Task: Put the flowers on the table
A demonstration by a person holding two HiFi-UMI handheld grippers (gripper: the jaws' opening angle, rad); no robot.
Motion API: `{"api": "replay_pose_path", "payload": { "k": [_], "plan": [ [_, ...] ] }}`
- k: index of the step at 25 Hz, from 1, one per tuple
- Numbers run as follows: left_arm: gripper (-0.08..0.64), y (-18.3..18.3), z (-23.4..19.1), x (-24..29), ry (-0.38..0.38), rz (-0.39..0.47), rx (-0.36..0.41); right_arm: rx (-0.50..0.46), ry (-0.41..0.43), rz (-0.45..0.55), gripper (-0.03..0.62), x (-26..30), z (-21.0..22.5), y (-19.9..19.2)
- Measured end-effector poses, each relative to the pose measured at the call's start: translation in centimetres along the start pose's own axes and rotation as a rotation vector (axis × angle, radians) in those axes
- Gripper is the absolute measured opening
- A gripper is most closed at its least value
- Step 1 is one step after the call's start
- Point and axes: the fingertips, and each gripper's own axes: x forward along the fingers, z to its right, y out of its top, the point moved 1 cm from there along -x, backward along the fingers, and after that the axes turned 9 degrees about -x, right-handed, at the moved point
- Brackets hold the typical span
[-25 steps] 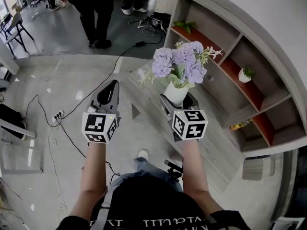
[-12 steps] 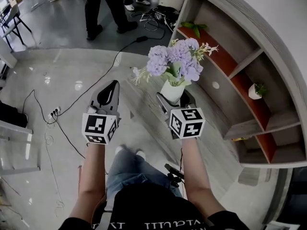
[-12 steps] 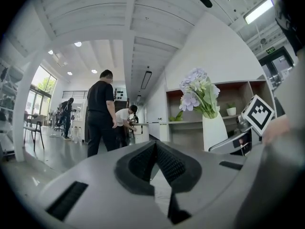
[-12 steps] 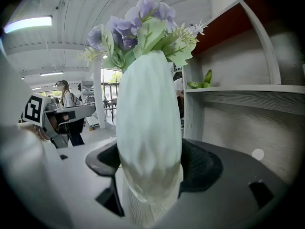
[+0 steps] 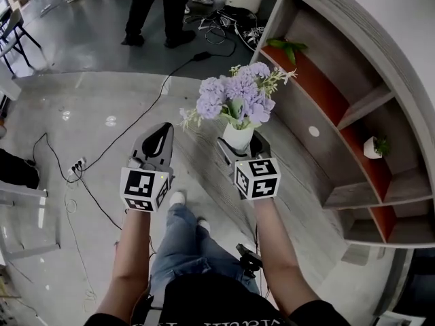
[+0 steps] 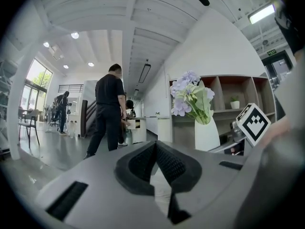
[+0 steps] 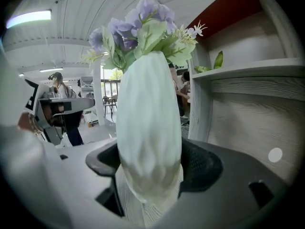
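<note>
A white ribbed vase (image 5: pixel 237 136) (image 7: pixel 148 123) holds purple flowers (image 5: pixel 232 95) (image 7: pixel 139 25) with green leaves. My right gripper (image 5: pixel 239 145) (image 7: pixel 150 168) is shut on the vase, and the vase stands upright in the air beside the shelf unit. The same vase (image 6: pixel 207 133) and flowers (image 6: pixel 189 97) show at the right of the left gripper view. My left gripper (image 5: pixel 158 136) (image 6: pixel 155 163) is level with the right one, to its left. Its jaws are shut with nothing between them.
A grey wooden shelf unit (image 5: pixel 353 100) with red-backed compartments runs along the right, holding small potted plants (image 5: pixel 376 146). Cables and a power strip (image 5: pixel 78 163) lie on the glossy floor. People (image 5: pixel 163 9) (image 6: pixel 107 111) stand ahead. A chair (image 5: pixel 15 36) is far left.
Both grippers and the vase have moved along the shelf unit; the shelves have shifted rightward and downward in the head view. The standing person has stepped further away.
</note>
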Motion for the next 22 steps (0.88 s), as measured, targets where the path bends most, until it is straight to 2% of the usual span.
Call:
{"api": "replay_pose_path", "payload": {
  "k": [6,11,16,22],
  "plan": [
    [0.010,-1.4,-0.7,1.9,-0.012,-0.033,0.000,-0.027,0.001,0.022,0.373,3.6,0.8,-0.9],
    [0.011,-1.9,-1.5,1.9,-0.008,-0.052,-0.002,0.033,0.001,0.040,0.373,6.5,1.3,-2.1],
    [0.011,-2.7,-2.4,1.9,-0.017,-0.089,0.011,0.059,-0.038,0.044,0.373,9.4,2.4,-3.2],
    [0.009,-3.6,-3.4,2.0,-0.034,-0.139,-0.011,0.048,-0.076,0.078,0.373,12.4,3.3,-3.8]
  ]
}}
